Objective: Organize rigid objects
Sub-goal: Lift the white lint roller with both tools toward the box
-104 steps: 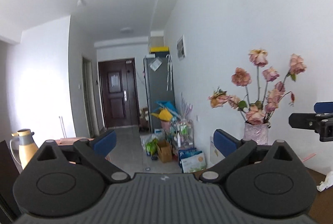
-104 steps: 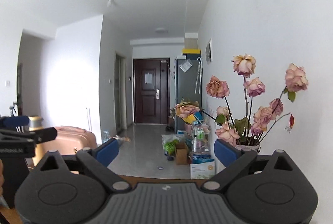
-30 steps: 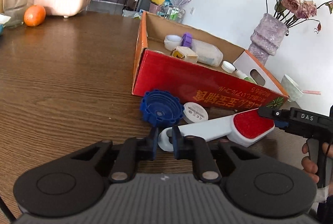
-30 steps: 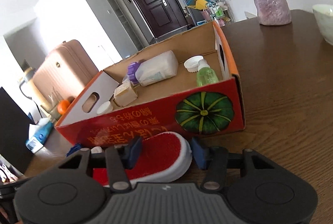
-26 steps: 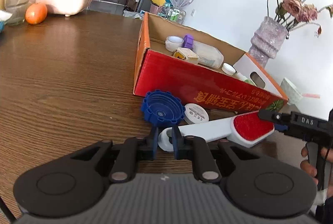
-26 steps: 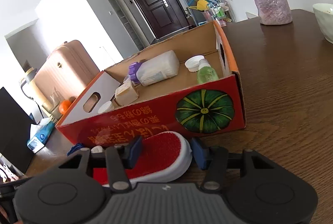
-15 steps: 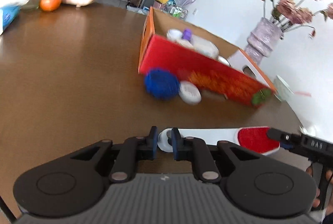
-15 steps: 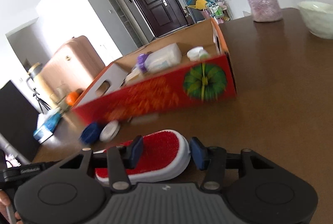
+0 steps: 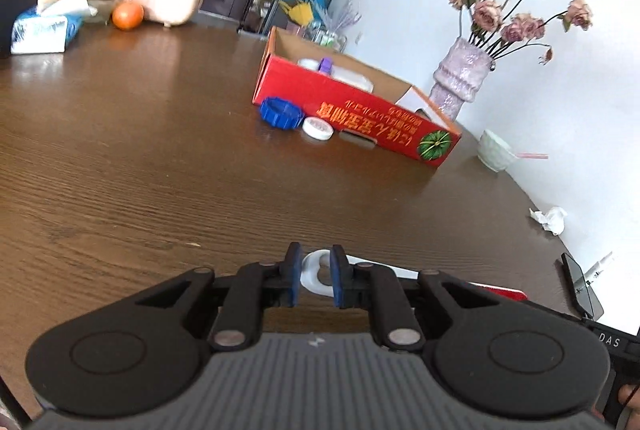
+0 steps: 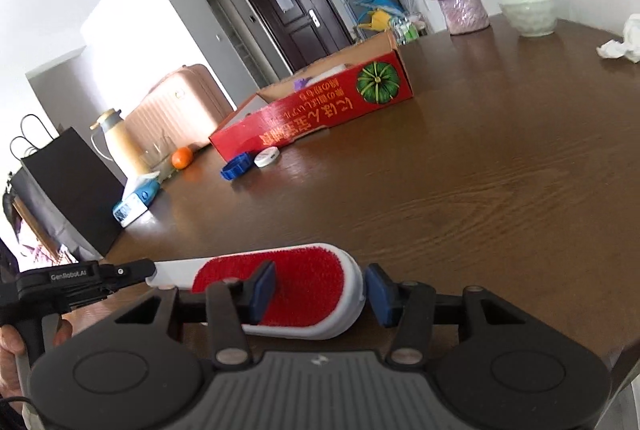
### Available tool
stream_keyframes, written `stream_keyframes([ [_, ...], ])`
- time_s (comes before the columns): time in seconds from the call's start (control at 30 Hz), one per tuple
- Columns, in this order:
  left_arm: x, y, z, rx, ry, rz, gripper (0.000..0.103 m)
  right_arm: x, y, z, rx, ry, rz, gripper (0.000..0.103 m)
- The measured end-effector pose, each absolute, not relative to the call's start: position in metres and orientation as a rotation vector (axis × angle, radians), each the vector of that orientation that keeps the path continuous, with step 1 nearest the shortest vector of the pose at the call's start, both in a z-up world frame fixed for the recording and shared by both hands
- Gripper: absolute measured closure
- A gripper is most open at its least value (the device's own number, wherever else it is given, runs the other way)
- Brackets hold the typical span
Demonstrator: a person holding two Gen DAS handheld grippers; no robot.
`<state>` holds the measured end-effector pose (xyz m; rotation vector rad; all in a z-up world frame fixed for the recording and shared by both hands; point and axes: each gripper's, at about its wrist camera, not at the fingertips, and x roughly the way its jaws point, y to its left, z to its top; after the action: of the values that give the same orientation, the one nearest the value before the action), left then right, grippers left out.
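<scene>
A lint brush [image 10: 308, 270] with a white body and a red pad is held at both ends, just above the brown table [image 9: 160, 170]. My left gripper [image 9: 313, 264] is shut on the ring at the end of the brush's white handle [image 9: 384, 272]. My right gripper [image 10: 320, 286] is shut across the brush's wide red head. A red cardboard box [image 9: 360, 110] holding bottles and lids lies further back on the table, well beyond both grippers. A blue ribbed cap [image 9: 280, 112] and a white round lid [image 9: 317, 128] rest against the box's front wall.
A purple vase [image 9: 460, 82] of dried roses, a pale bowl [image 9: 494, 150] and a crumpled tissue [image 9: 550, 218] stand near the wall. An orange [image 9: 127, 15], a glass and a tissue pack [image 9: 40, 30] sit at the far left. A black bag [image 10: 68, 190] stands by that edge.
Both grippers have drawn back from the red box with the brush held between them. The box, blue cap and white lid now lie much farther away.
</scene>
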<state>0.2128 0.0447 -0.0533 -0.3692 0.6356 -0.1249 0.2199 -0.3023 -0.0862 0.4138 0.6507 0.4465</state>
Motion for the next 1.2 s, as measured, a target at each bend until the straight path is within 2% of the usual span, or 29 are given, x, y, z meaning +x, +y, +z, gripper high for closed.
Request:
stream_keyframes([
  [0.43,0.194,0.040,-0.003,-0.358,0.483,-0.178,0.088,0.190,-0.310,-0.043,0.389,0.502,0.465,0.054],
  [0.7,0.228,0.035,0.082,-0.339,0.283,-0.246,0.085,0.210,-0.312,0.047,0.324,0.303,0.451,0.054],
  [0.97,0.322,0.035,0.136,-0.305,0.245,-0.249,0.085,0.295,-0.303,0.121,0.261,0.224,0.455,0.054],
  [1.1,0.388,0.044,0.140,-0.325,0.288,-0.242,0.085,0.366,-0.300,0.136,0.271,0.267,0.466,0.054],
  [1.2,0.440,0.057,0.123,-0.386,0.356,-0.271,0.083,0.423,-0.299,0.132,0.312,0.347,0.476,0.054],
])
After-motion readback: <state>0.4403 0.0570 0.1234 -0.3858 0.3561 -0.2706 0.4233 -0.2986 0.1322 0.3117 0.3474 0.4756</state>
